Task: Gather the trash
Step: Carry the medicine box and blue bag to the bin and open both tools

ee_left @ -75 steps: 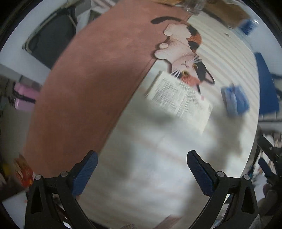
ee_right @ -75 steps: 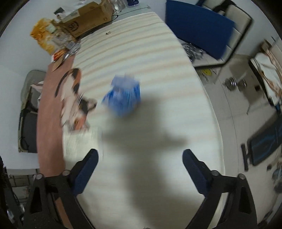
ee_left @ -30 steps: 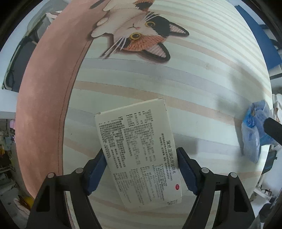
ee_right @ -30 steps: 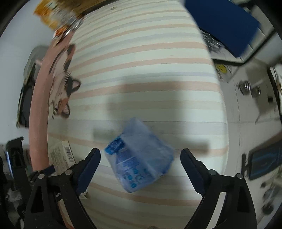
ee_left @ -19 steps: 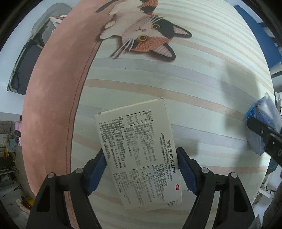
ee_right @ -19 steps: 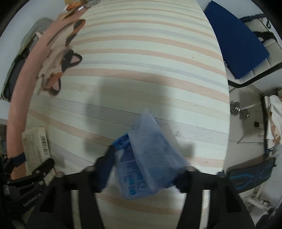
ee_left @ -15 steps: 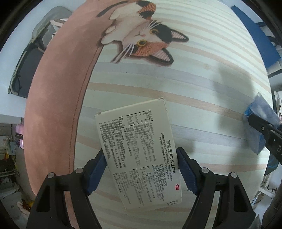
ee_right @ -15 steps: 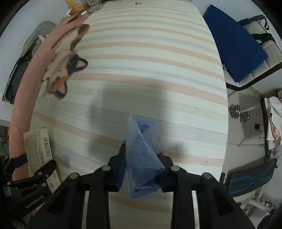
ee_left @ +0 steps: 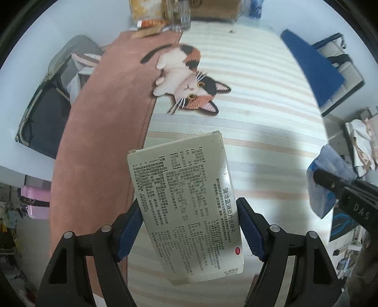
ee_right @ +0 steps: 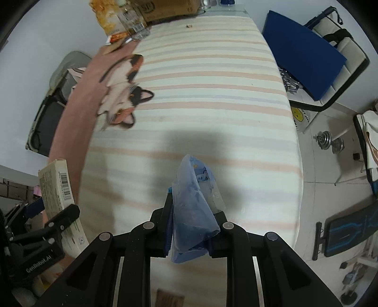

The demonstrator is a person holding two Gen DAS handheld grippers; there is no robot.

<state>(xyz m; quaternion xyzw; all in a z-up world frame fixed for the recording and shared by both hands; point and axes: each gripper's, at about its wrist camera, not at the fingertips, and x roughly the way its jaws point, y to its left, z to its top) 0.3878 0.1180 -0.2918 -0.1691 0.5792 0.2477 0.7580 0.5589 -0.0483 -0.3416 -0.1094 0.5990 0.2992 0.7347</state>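
My left gripper [ee_left: 189, 226] is shut on a white medicine box [ee_left: 184, 198] with black print, held above the striped table cloth [ee_left: 259, 113]. The box also shows in the right wrist view [ee_right: 59, 189], at the left, with the left gripper [ee_right: 59, 219] on it. My right gripper [ee_right: 192, 226] is shut on a crumpled blue plastic wrapper [ee_right: 193, 207], lifted off the table. In the left wrist view the wrapper [ee_left: 328, 181] and a finger of the right gripper [ee_left: 340, 189] show at the right edge.
A cat picture [ee_left: 189, 82] lies on the cloth beside a pink strip [ee_left: 99, 132]. Cardboard box [ee_right: 165, 9], snack bag [ee_right: 106, 16] and jars [ee_right: 134, 26] stand at the far end. A blue chair [ee_right: 307, 54] and dumbbells [ee_right: 330, 141] are on the right, beyond the table edge.
My right gripper has shut on the blue wrapper and lifted it. My left gripper has risen with the box, so more of the table shows.
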